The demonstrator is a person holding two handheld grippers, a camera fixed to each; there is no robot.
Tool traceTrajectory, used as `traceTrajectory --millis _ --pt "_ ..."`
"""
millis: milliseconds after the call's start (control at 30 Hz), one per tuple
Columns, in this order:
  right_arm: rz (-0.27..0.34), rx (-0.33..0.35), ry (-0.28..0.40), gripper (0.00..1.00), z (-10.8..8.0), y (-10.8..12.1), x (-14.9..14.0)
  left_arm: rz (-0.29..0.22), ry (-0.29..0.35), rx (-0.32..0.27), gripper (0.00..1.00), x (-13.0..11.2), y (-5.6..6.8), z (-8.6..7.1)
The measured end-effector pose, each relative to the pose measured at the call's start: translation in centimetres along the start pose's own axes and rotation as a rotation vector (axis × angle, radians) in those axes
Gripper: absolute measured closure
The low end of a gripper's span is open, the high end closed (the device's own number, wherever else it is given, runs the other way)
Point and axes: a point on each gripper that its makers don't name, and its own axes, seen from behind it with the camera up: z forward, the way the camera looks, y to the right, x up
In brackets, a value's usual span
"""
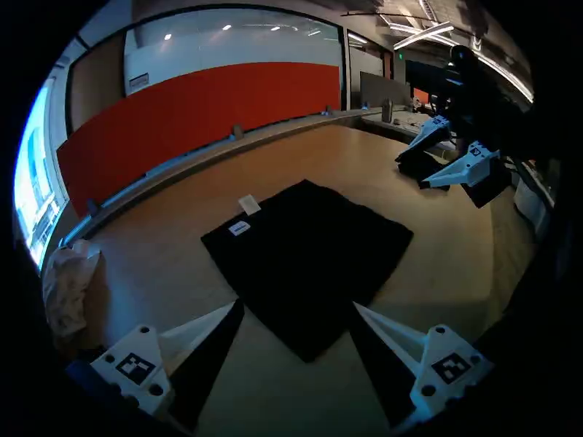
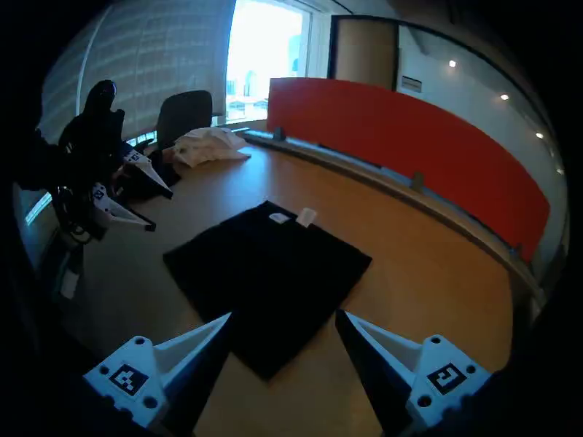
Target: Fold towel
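Observation:
A black towel [image 1: 310, 255] lies folded flat on the wooden table, a white tag at its far corner. In the left gripper view my left gripper [image 1: 297, 320] hovers open just above the towel's near corner, nothing between its fingers. The right gripper [image 1: 436, 162] hangs open above the table's far right side, held by a dark-sleeved arm. In the right gripper view the same towel [image 2: 266, 280] spreads ahead, and my right gripper [image 2: 284, 331] stands open over its near corner. The left gripper [image 2: 135, 191] hangs at the left, open.
A crumpled pale cloth [image 1: 67, 288] sits at the table's left end, seen as a white heap [image 2: 208, 146] by a dark chair [image 2: 182, 116]. A red partition [image 1: 197, 116] runs along the table's far edge. Bare wood [image 1: 452, 247] surrounds the towel.

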Motion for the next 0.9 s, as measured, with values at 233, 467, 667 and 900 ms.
traceTrajectory --millis 233,467,667,900 --pt "0.007 0.018 -0.041 0.0 1.8 -0.8 -3.0 0.019 -0.054 -0.018 0.0 -2.8 0.4 2.2" --pt "0.016 0.031 -0.076 0.0 3.3 -1.3 -5.4 0.007 -0.093 -0.027 0.01 -4.7 0.4 4.1" --pt "0.006 0.047 -0.105 0.0 4.1 -1.9 -7.1 0.008 -0.117 -0.041 0.01 -5.8 0.8 5.1" --pt "0.0 0.056 -0.139 0.0 4.5 -2.3 -8.8 0.006 -0.148 -0.059 0.0 -7.0 1.2 5.6"
